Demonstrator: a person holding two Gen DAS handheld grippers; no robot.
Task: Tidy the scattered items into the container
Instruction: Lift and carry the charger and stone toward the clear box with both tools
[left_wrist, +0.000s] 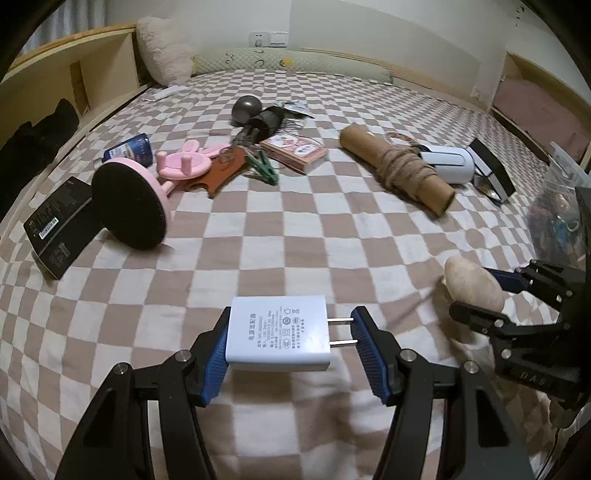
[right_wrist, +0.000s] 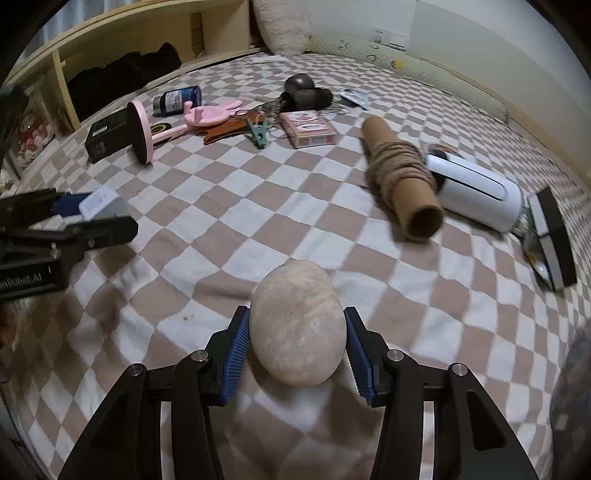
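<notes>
The bed, spread with a brown-and-white checked cover, carries everything here, and the cardboard tube wrapped in tan cloth lies across its middle as the handiest marker. Just right of the tube rests a white cylindrical appliance, with a black-edged box beyond it; well left of the tube sit a black box, a pink stand with a round black pad, a pink rabbit-shaped holder, a card pack and a green clothes peg. Nearer the cameras than the tube, the right gripper is closed on a pale smooth stone, pinched across its width, probably so the rounded body cannot roll out. The left gripper clamps a white power adapter, one pad on its flat back and the other against its prong tips. A clear bag, possibly the container, shows far right of the tube
</notes>
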